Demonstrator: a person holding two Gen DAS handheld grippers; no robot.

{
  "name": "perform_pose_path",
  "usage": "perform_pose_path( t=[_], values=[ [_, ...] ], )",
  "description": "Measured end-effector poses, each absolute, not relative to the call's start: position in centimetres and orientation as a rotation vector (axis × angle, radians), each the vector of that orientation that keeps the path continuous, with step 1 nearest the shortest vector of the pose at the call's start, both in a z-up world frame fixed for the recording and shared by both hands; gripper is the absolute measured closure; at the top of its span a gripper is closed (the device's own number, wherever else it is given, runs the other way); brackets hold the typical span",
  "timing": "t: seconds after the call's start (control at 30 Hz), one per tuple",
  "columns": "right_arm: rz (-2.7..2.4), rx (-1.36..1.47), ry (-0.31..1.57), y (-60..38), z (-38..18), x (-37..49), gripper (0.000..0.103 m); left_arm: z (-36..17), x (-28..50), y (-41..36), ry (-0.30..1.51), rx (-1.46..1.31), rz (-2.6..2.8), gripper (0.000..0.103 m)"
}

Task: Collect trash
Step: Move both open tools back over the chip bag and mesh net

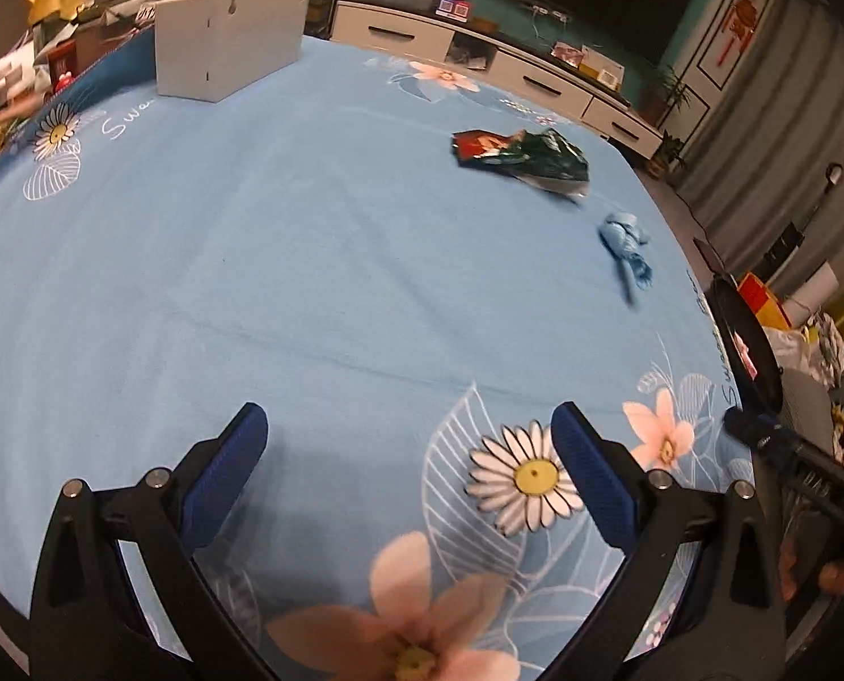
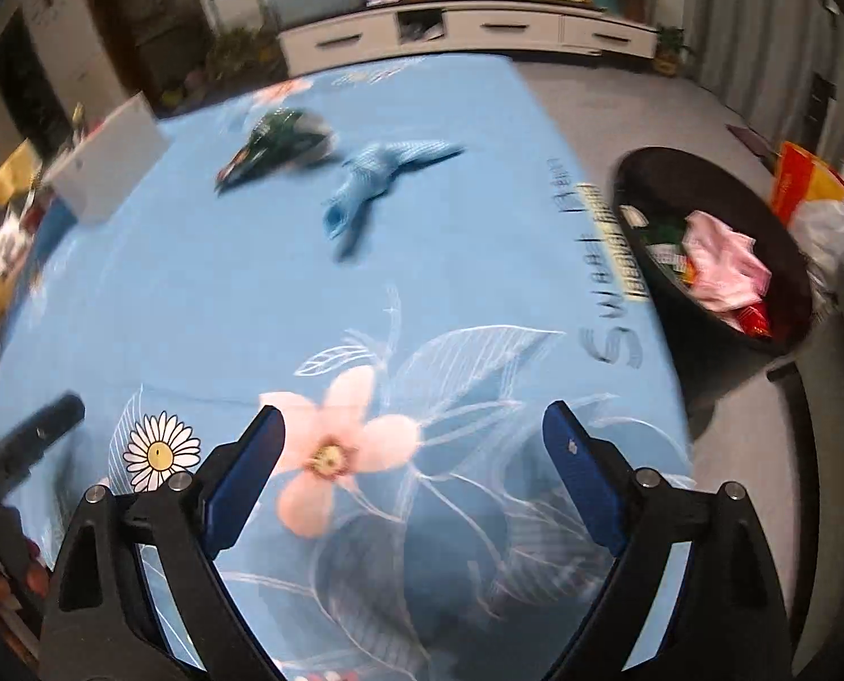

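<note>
Left gripper: jaws spread wide, nothing between the blue pads, pointing steeply down. Right gripper: same, jaws wide apart and empty, tilted down. Each gripper's tip shows at the edge of the other's view.

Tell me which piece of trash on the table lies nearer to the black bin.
The crumpled light blue wrapper; the dark green wrapper lies farther from the bin.

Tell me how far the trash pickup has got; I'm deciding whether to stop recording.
Done: the black bin already holds wrappers. In hand: nothing; the left gripper and right gripper are open and empty. Left: the dark snack wrapper and crumpled blue wrapper on the tablecloth.
</note>
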State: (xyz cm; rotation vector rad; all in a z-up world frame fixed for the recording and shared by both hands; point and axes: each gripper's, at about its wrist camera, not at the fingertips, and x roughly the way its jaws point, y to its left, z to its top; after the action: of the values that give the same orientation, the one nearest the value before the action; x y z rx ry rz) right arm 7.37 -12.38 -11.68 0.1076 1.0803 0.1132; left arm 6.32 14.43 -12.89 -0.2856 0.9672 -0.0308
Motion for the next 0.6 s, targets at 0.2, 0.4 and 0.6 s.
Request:
perform_pose_path(
  t=[0.2,0.4,0.6],
  values=[
    [0.136,0.099,1.059,-11.4,-12.2,9.4,0.012,-13.6,8.8,14.6,0.970,-0.317,-0.038,0.003],
    [0.111,0.115,0.998,-11.8,-11.9,13.2,0.012,-13.5,13.1,13.9,0.953,-0.294,-0.050,0.003],
    [0.127,0.127,0.956,-11.4,-12.3,17.9,0.023,-13.0,19.1,11.9,0.919,-0.232,-0.086,0.003]
  ],
)
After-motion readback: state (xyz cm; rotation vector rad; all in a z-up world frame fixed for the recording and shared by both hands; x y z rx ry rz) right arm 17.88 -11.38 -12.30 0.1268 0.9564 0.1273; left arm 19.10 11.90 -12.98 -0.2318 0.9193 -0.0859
